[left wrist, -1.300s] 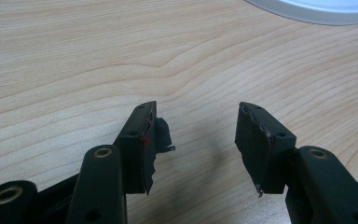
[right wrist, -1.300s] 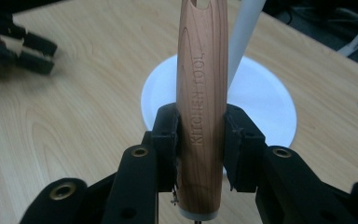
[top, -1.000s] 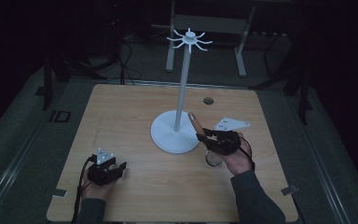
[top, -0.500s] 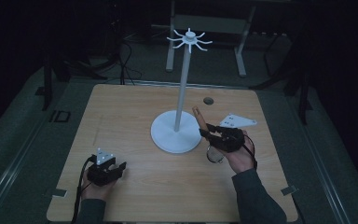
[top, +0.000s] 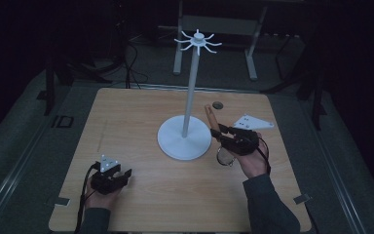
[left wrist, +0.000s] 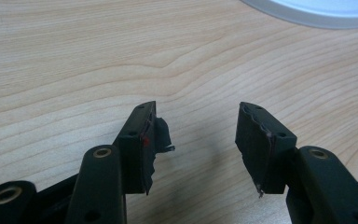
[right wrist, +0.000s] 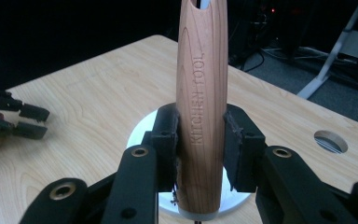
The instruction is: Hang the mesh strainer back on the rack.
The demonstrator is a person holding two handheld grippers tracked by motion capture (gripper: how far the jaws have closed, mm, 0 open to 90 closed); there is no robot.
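Observation:
A kitchen tool with a wooden handle [top: 211,118] [right wrist: 201,93] stamped "KITCHEN TOOL" is clamped in my right gripper [top: 219,132] [right wrist: 200,140], which is shut on it just right of the white stand's base [top: 184,137]. The handle points up and away, and a small round head [top: 224,157] hangs below the hand. A thin pole [top: 191,92] on the stand carries a ring of hooks [top: 197,41] at its top. My left gripper [top: 121,176] [left wrist: 198,135] rests open on the table at front left with nothing between its jaws.
A small round hole [top: 218,105] [right wrist: 331,141] lies in the wooden table [top: 136,117] behind the stand. The stand's base edge [left wrist: 317,9] appears ahead of the left gripper. The left gripper [right wrist: 14,119] is seen far off in the right gripper view. Dark floor, cables and metal legs surround the table.
My right gripper has lifted slightly and shifted right, and the wooden handle has tipped more upright. The left gripper has stayed put.

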